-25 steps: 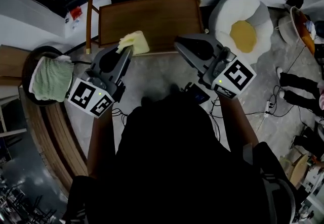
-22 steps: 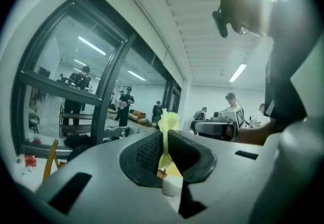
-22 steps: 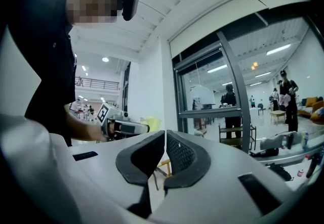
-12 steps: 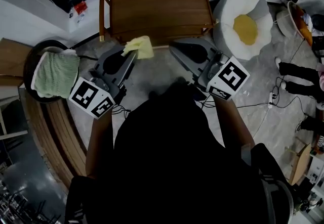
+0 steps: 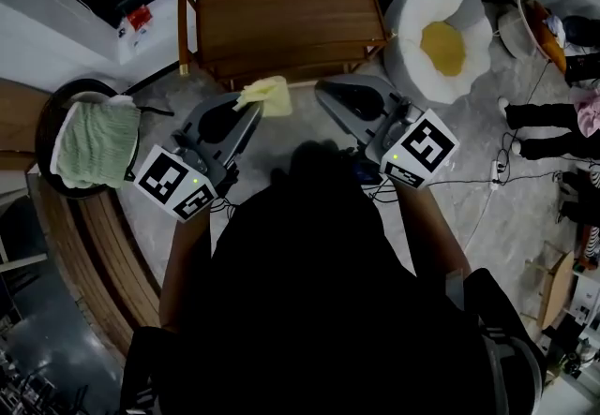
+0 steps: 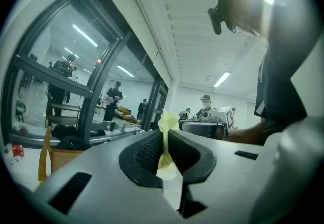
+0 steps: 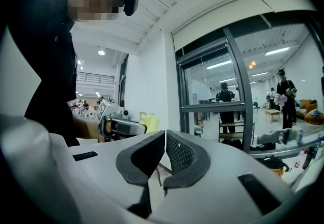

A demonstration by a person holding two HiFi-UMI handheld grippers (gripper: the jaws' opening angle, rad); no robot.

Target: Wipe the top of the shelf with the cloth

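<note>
The wooden shelf top (image 5: 281, 24) lies ahead of me in the head view. A small yellow cloth (image 5: 265, 95) hangs just short of the shelf's near edge, pinched in my left gripper (image 5: 251, 106). In the left gripper view the cloth (image 6: 166, 128) sticks up between the shut jaws of that gripper (image 6: 165, 139). My right gripper (image 5: 324, 90) hovers beside it, also short of the shelf edge. Its jaws are shut with nothing between them, as the right gripper view (image 7: 165, 139) shows. There the left gripper and cloth (image 7: 149, 121) appear off to the side.
A white and yellow egg-shaped cushion (image 5: 441, 29) sits right of the shelf. A green towel (image 5: 94, 141) lies on a round dark stand at left, beside a curved wooden bench (image 5: 94, 249). Cables (image 5: 487, 198) trail on the floor at right.
The cloth and left gripper have drawn back from over the shelf's near edge to just in front of it. The right gripper shifted slightly left. Both stayed shut.
</note>
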